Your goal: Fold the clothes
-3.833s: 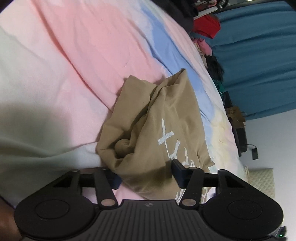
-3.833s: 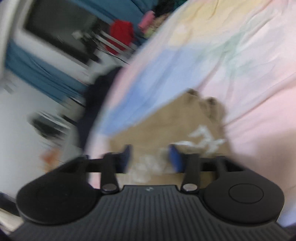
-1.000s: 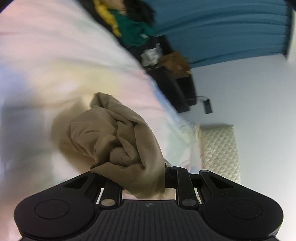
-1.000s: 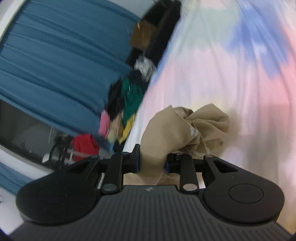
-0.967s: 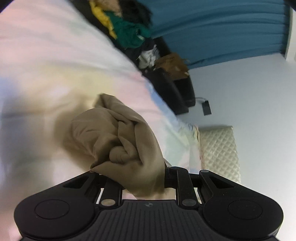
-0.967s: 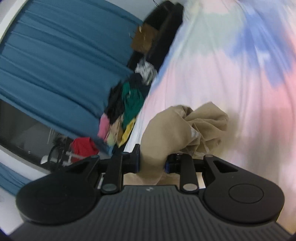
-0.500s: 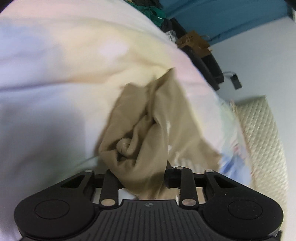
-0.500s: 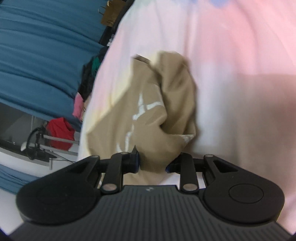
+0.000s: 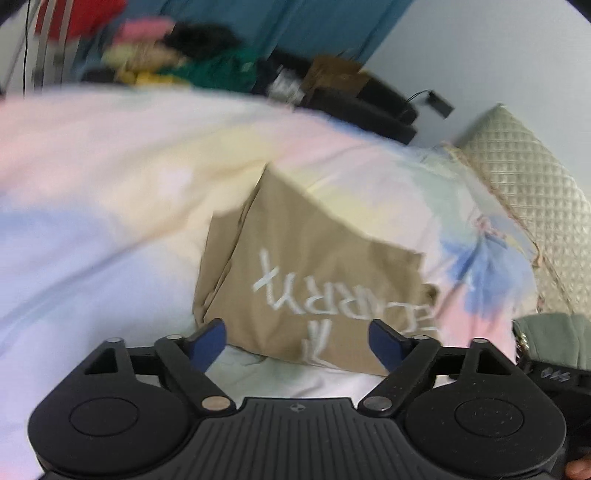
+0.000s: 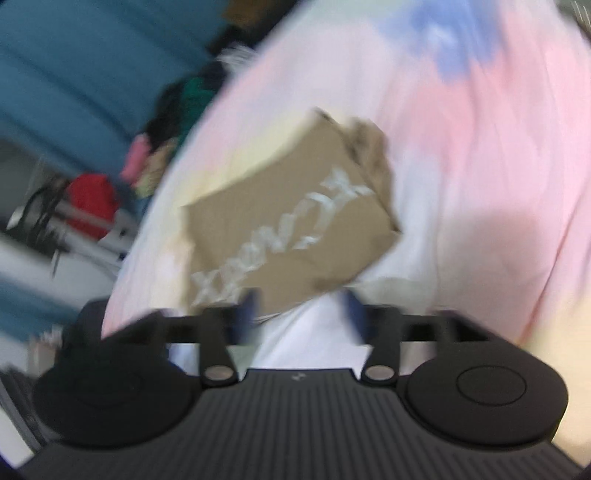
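Tan shirt [image 9: 314, 280] is what we have in front of both tools, lying flat on the bed as a folded, roughly square packet with white lettering on top. Our left gripper [image 9: 299, 341] has its jaws spread wide, having just been opening; the blue pads [image 9: 207, 341] stand apart on either side of the shirt's near edge and press on nothing, with cloth showing between and just beyond them. Our right gripper [image 10: 301, 314] also has its jaws apart, having just been opening too; this view is heavily blurred, but we can see the shirt's [image 10: 291, 218] near corner sitting just ahead of the gap between the pads, with pale sheet showing between them, and no cloth pinched.

Moving outward, the shirt rests on a pastel bedsheet [image 9: 110, 192] washed in pink, yellow, blue and white. In the left view a cream quilted headboard [image 9: 524, 184] stands at the right beyond the sheet's edge, and a bit of grey-green sleeve [image 9: 550, 336] shows at the right margin beside the tool. Past the far edge of the bed we see a heap of mixed clothes [image 9: 177, 55], green, yellow, pink and black, with a teal curtain [image 9: 314, 26] hanging behind it and a red item [image 10: 90, 201] at the left of the right view.
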### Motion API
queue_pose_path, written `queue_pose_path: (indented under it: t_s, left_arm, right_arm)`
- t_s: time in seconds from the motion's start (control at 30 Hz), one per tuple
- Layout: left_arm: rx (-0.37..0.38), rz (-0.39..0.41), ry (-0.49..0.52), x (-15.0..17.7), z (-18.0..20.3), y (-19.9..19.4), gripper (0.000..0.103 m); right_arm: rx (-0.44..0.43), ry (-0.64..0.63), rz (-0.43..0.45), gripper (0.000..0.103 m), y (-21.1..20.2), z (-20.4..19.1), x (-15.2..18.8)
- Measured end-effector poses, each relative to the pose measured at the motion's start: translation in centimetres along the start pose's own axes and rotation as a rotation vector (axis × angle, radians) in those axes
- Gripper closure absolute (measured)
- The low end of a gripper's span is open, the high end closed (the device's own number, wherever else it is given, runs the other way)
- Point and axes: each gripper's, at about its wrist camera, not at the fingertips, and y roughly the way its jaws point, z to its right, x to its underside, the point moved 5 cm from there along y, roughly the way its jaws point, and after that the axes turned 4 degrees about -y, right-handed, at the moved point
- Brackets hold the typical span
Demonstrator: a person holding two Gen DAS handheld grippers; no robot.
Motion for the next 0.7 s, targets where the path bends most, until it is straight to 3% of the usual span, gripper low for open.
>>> queue_pose_path:
  t_s: [0.03, 0.1, 0.3, 0.5, 0.7]
  left_arm:
    - [-0.005, 0.025, 0.028, -0.3, 0.9, -1.0, 0.000]
    - [-0.015, 0.073, 0.085, -1.0, 2.8, -2.8, 0.000]
    - [-0.032, 0.189, 0.203, -0.2, 7.9, -11.6, 0.000]
    - [-0.078, 0.315, 0.327, 2.7, 10.7, -18.4, 0.000]
    - [-0.093, 0.418, 0.346, 5.3, 10.8, -22.2, 0.000]
  right_arm:
    - [-0.012, -0.048, 0.030, 0.004, -1.5, -1.1, 0.0]
    - [-0.026, -0.140, 0.099, 0.000, -5.0, -3.1, 0.2]
    - [-0.056, -0.317, 0.246, 0.000, -14.5, -7.1, 2.0]
    - [-0.065, -0.438, 0.342, 0.000, -20.1, -9.2, 4.9]
    - [-0.041, -0.546, 0.488, 0.000, -23.3, -9.9, 9.0]
